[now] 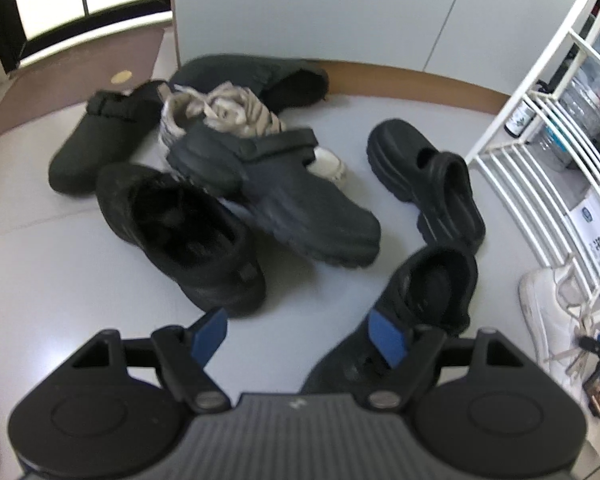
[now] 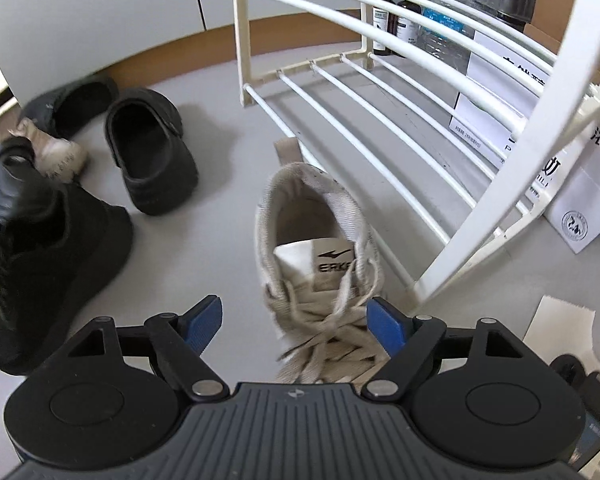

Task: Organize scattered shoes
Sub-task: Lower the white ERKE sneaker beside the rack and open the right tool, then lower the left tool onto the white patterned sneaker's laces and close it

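Broadly, a pale grey floor [image 1: 40, 264] carries the scattered shoes, with a white tube shoe rack [image 2: 400, 128] standing at the right against boxes and bottles. Its lowest rails are bare. In the left wrist view a heap lies mid-floor: a fuzzy black slipper [image 1: 180, 224], a dark clog [image 1: 284, 204] tilted over a beige laced sneaker [image 1: 228, 112], a strapped black clog [image 1: 96, 140] to the left and another dark slipper [image 1: 260, 76] behind. A chunky black clog [image 1: 428, 176] sits apart to the right, and a black shoe [image 1: 412, 304] lies nearest the left tool [image 1: 298, 338], whose blue pads stand wide apart, gripping nothing. In the right wrist view a beige sneaker [image 2: 316, 240] rests on the floor just beside the rack's front leg, heel toward the rack. The right tool [image 2: 296, 326] hovers over its laces, jaws spread and not pressing on the shoe.
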A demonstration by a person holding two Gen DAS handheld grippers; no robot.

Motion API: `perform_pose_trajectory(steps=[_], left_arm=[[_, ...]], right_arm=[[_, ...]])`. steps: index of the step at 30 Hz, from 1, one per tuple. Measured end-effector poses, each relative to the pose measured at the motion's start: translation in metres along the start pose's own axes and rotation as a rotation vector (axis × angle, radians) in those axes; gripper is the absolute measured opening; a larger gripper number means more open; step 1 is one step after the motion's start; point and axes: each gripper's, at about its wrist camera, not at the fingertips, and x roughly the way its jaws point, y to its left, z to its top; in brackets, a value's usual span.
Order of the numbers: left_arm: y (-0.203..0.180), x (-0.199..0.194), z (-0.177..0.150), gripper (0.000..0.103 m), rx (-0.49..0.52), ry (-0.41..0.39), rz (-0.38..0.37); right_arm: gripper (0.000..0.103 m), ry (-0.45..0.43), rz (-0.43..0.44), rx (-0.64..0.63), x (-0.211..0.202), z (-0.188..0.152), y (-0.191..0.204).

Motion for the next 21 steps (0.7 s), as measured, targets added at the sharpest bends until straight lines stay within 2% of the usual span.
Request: perform_pose_trajectory(steps=[3,8,13,17,21], left_arm=[[0.005,-0.007,0.020,0.080,-0.016,-0.012,0.000],[0.010,-0.015,0.051,0.080,-0.052,-0.022,0.022],[0.008,-0.016,0.083,0.078,0.001,-0.055,0.071],[0.008,-0.005,0.104,0.065,0.040,-0.073,0.109],[0.009,0.010,0.119,0.065,0.071,-0.085,0.132]], right_arm=[[0.089,-0.003,0.057,0.026,-0.003,0.000,0.003],[0.091,-0.033,0.130,0.041,-0.009,-0.001,0.011],[0.091,-0.046,0.168,0.024,-0.012,-0.001,0.019],[0.092,-0.052,0.189,0.002,-0.014,-0.002,0.022],[0.092,-0.052,0.207,0.002,-0.014,-0.004,0.021]])
